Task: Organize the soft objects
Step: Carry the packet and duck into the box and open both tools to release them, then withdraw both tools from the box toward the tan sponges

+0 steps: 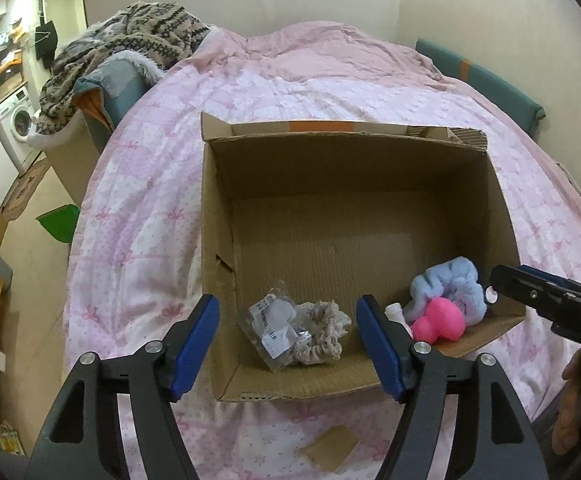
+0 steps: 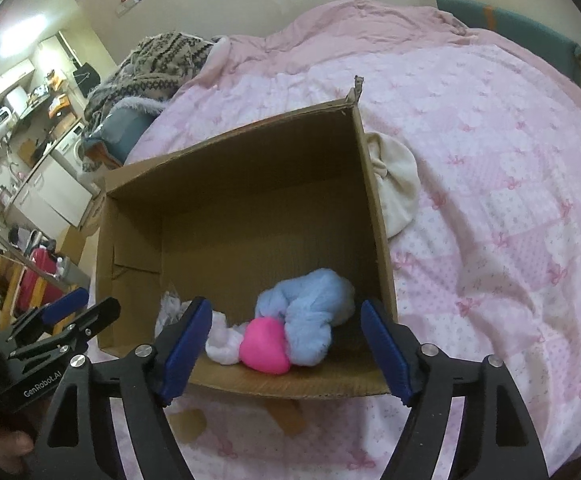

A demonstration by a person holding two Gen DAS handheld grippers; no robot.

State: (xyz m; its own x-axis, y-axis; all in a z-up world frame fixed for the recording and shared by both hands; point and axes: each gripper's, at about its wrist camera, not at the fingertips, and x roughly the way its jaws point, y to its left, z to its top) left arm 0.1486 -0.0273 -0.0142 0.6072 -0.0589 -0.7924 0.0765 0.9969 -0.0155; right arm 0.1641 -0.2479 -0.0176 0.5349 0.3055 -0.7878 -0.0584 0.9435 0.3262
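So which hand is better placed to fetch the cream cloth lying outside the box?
Right, probably. The cream cloth lies on the bed against the cardboard box's right wall, on the side of the right tongs, which are open and empty. The left tongs face the box's other end.

Open cardboard box (image 1: 218, 216) sits on the pink quilt (image 1: 138, 184). Inside: beige scrunchie (image 1: 322, 332) around 6 o'clock, pink toy (image 1: 436, 322) and blue scrunchie (image 1: 450, 288) toward 4.

Open cardboard box (image 1: 218, 208) sits upright on the bed. Inside, along its six-o'clock wall: beige scrunchie (image 1: 322, 334) beside a clear packet (image 1: 272, 324), then at four o'clock a pink rubber toy (image 1: 436, 320) touching the blue fluffy scrunchie (image 1: 450, 290).
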